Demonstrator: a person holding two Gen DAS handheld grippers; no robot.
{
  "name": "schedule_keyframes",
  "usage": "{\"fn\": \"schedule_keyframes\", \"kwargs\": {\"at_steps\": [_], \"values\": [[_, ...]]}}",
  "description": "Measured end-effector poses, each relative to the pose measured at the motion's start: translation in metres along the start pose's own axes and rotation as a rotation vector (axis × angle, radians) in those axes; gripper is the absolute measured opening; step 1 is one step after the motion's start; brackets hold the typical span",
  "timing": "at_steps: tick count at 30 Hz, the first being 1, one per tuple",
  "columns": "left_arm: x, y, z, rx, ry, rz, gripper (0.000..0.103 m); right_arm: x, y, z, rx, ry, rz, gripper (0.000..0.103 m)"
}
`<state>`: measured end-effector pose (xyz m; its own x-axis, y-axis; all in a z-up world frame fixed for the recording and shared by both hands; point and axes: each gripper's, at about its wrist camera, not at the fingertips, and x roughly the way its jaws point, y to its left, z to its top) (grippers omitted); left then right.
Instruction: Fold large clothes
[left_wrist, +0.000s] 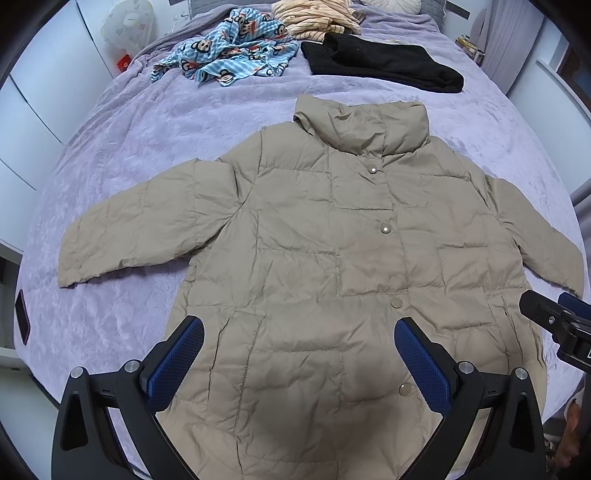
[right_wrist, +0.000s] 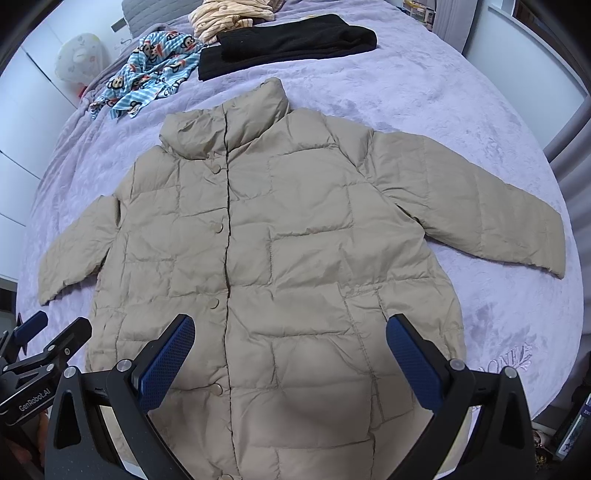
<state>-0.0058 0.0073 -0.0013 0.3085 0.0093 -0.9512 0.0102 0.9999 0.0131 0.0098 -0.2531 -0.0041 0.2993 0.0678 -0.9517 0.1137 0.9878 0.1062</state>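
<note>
A beige quilted puffer jacket (left_wrist: 325, 236) (right_wrist: 280, 236) lies flat and face up on the lilac bedspread (left_wrist: 129, 155) (right_wrist: 443, 110), snapped shut, collar towards the far end, both sleeves spread out sideways. My left gripper (left_wrist: 299, 332) hovers open above the jacket's lower left part, with nothing between its blue pads (left_wrist: 177, 362). My right gripper (right_wrist: 290, 330) hangs open over the lower right part, also holding nothing. Each gripper shows at the edge of the other's view: the right gripper (left_wrist: 554, 317) and the left gripper (right_wrist: 40, 332).
At the far end of the bed lie a folded black garment (left_wrist: 384, 62) (right_wrist: 288, 40), a blue cartoon-print cloth (left_wrist: 229, 51) (right_wrist: 147, 66) and a cream striped garment (left_wrist: 317, 16) (right_wrist: 229, 16). A dark phone-like object (left_wrist: 22, 315) rests near the bed's left edge. White wardrobe doors (left_wrist: 37, 92) stand at the left.
</note>
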Motion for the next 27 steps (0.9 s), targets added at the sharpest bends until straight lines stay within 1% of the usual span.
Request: {"fn": "schedule_keyframes", "kwargs": {"at_steps": [27], "values": [[0.0011,-0.0017,0.0026,-0.004,0.005,0.006,0.103,0.0000,0.0002,0.0016,-0.001,0.004,0.001,0.103]]}}
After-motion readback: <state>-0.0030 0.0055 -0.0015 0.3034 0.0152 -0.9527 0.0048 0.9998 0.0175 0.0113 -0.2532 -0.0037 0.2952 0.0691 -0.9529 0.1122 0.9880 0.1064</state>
